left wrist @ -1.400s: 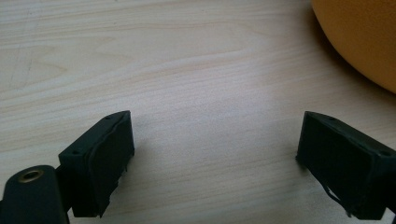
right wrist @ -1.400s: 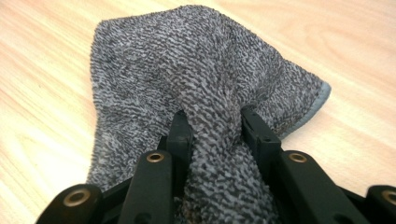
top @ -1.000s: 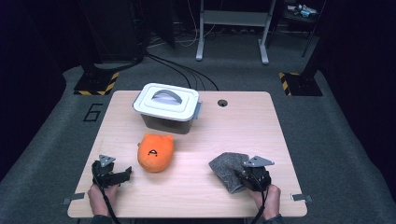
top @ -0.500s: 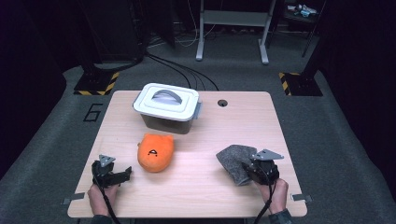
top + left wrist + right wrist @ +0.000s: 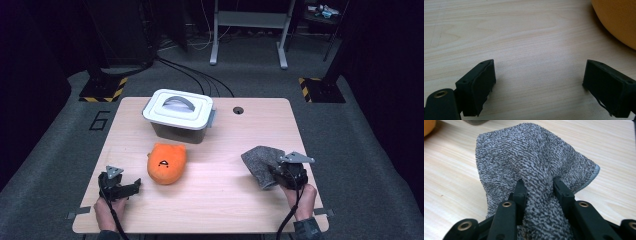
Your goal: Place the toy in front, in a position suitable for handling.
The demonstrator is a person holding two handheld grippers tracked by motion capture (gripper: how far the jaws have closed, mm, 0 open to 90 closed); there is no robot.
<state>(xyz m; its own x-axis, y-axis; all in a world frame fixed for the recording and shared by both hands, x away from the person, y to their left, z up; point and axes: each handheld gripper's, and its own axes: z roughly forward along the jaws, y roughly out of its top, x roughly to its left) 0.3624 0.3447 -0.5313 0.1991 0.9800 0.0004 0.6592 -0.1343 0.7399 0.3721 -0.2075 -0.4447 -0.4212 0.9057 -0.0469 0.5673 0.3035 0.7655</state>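
The right gripper [image 5: 537,187] pinches a bunched grey cloth [image 5: 534,157] near the table's [image 5: 240,135] right edge; the left gripper [image 5: 539,82] gapes empty. The lidded bin [image 5: 179,115] (contents hidden) is probably closed.

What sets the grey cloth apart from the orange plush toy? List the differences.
The grey cloth is speckled knit, pinched and bunched between the right gripper jaws; the orange plush toy is plain, rounded and lies free beside the open left gripper. The cloth is at the table's right, the toy left of centre. Both are soft.
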